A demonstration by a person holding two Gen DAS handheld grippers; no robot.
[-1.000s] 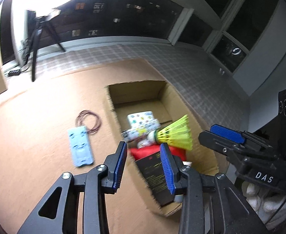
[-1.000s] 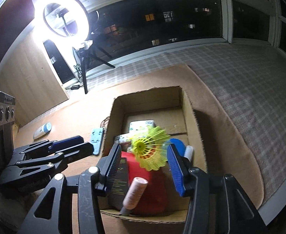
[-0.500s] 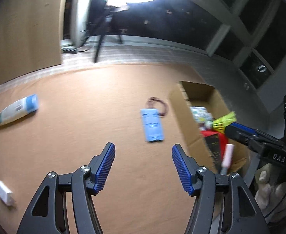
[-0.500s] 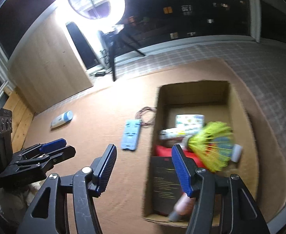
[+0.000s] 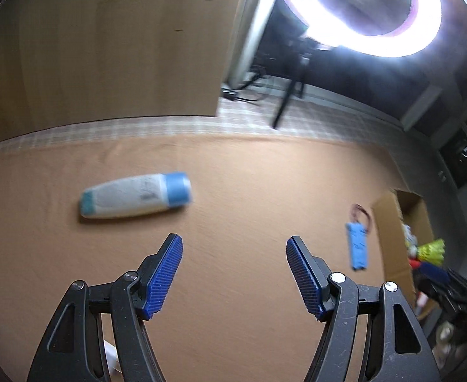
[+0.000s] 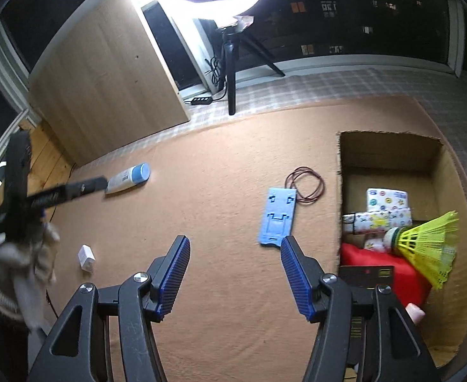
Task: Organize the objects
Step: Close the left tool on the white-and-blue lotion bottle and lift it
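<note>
My left gripper (image 5: 233, 273) is open and empty above the brown mat, a short way in front of a white bottle with a blue cap (image 5: 136, 198) lying on its side. My right gripper (image 6: 233, 273) is open and empty, just short of a light-blue flat holder (image 6: 278, 216). A cardboard box (image 6: 389, 149) stands to the right, holding a yellow shuttlecock (image 6: 427, 250), a red item (image 6: 380, 267), patterned packs and a black booklet. In the right wrist view the left gripper (image 6: 96, 183) reaches toward the bottle (image 6: 128, 178).
A coil of red wire (image 6: 305, 184) lies beside the blue holder. A small white block (image 6: 86, 256) sits on the mat at the left. A ring light on a tripod (image 6: 230, 73) and a wooden panel (image 6: 106, 73) stand behind the mat.
Both grippers swung left, away from the box. The left one now faces the bottle; the right one left the shuttlecock in the box and opened wider over the mat.
</note>
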